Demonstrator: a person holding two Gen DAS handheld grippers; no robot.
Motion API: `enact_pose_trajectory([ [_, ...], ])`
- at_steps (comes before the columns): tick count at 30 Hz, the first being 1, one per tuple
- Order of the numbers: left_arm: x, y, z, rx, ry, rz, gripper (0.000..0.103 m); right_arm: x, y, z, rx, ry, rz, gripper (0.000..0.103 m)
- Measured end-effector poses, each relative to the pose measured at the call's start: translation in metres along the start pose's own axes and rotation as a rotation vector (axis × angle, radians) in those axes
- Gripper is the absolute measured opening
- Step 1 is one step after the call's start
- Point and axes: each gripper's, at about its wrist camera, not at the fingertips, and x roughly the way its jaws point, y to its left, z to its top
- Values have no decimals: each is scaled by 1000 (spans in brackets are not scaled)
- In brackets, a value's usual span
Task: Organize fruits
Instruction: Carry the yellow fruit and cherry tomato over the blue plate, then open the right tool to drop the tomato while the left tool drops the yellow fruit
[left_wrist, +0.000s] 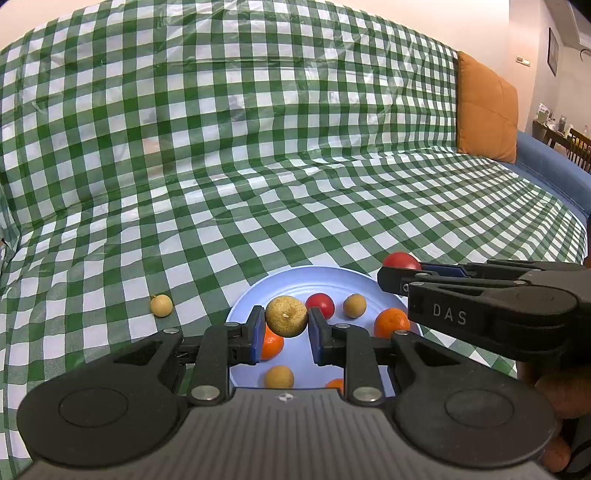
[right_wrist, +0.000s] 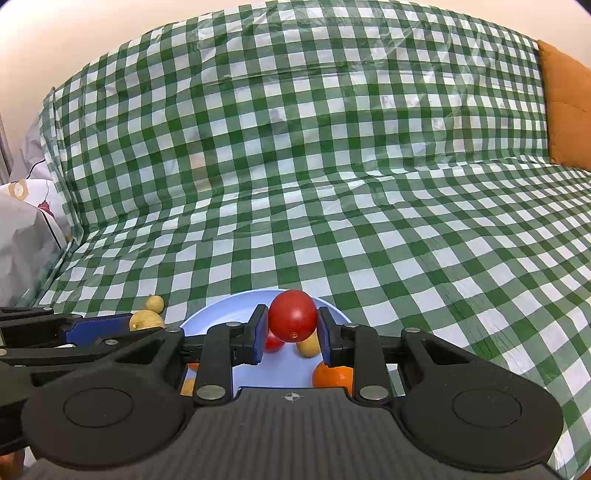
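Note:
My left gripper (left_wrist: 286, 317) is shut on a tan round fruit (left_wrist: 286, 316) and holds it above the light blue plate (left_wrist: 251, 295). On the plate lie a red fruit (left_wrist: 320, 304), a tan fruit (left_wrist: 354, 305), oranges (left_wrist: 391, 323) and another tan fruit (left_wrist: 279, 376). My right gripper (right_wrist: 292, 321) is shut on a red fruit (right_wrist: 292, 320) over the same plate (right_wrist: 207, 317); it shows at the right of the left wrist view, holding the red fruit (left_wrist: 400, 261). One tan fruit (left_wrist: 161, 305) lies on the cloth left of the plate.
A green-and-white checked plastic cloth (left_wrist: 295, 166) covers the sofa seat and back. An orange cushion (left_wrist: 484, 107) stands at the far right. A grey patterned pillow (right_wrist: 26, 229) lies at the far left. A blue sofa arm (left_wrist: 546, 166) is at the right.

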Motion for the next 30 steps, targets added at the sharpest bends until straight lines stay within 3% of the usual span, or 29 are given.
enact_pose_trajectory([
  [24,-3,-7,-1,-2,-11,-20,29,1,2,-1,-10,8,4,31],
  [28,-3,-6,0,-8,-14,-15,30,2,2,-1,-11,4,-11,45],
  [30,-4,-5,0,-15,-17,-10,30,2,2,-1,-10,4,-19,46],
])
